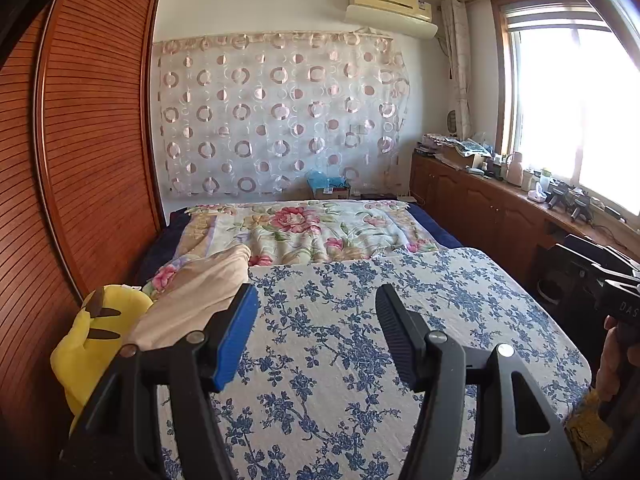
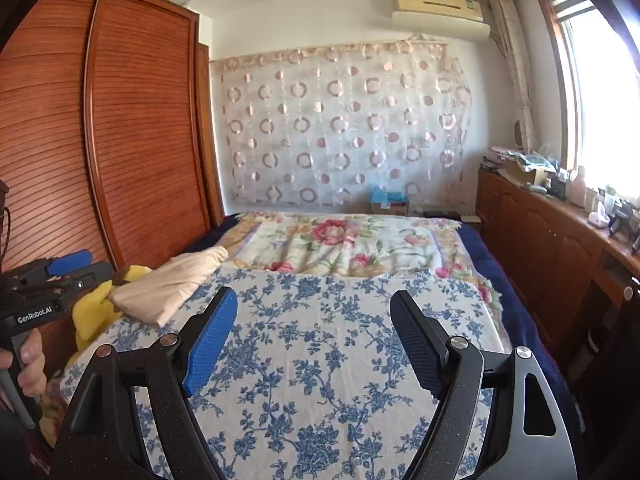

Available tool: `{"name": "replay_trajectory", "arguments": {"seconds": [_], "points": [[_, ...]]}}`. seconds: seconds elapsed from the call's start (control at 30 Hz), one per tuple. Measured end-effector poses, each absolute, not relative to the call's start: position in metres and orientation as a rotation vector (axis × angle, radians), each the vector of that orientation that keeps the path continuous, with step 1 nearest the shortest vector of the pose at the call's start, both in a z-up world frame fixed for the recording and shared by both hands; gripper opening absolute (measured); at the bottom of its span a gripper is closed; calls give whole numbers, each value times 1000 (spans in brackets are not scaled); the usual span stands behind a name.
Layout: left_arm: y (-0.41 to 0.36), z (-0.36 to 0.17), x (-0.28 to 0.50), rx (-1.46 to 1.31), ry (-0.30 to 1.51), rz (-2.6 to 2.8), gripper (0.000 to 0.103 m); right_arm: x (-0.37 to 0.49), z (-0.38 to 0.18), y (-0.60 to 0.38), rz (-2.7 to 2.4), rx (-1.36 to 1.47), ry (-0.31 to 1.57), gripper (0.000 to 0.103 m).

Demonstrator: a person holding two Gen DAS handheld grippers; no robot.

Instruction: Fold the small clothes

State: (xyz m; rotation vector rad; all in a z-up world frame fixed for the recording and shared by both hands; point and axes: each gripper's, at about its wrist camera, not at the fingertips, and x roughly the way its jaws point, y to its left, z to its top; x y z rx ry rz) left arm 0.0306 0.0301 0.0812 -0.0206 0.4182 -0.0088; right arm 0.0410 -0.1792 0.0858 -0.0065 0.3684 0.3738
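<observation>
While you hold both tools above the blue-flowered quilt, this is how things stand:

Left tool: your jaws are spread with nothing between them; only the blue-flowered quilt shows through the gap. One pad is blue, the other black and ribbed.

Right tool: your jaws stand wide apart and empty, hanging over the same quilt. In the left wrist view this tool's body shows at the far right edge, with your right hand wrapped on its grip.

Left hand: seen at the left edge of the right wrist view, fingers closed around the black handle.

Folded cloth: a beige, soft bundle resting on the quilt's left edge, just beyond your left tool's blue pad. No tool touches it. I cannot tell what kind of garment it is.

Yellow plush toy: left of the quilt, touching the beige cloth and partly under it, close to the wardrobe.

Rose-print blanket: rumpled, lying beyond the quilt's far edge on the bed.

Wardrobe: slatted brown wood, standing left of the quilt.

Ringed curtain: hung across the wall past the quilt's far end.

Low cabinet: right of the quilt, under the bright window, its top crowded with small items too small to name.

Air conditioner: high on the wall, above the curtain.
</observation>
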Motion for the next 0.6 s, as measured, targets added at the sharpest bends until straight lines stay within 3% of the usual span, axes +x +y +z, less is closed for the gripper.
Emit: {"name": "replay_trajectory", "arguments": {"seconds": [0.6], "points": [[29,86,25,-23,409,-12,61,28,91,-192,335,-2,350,81]]}}
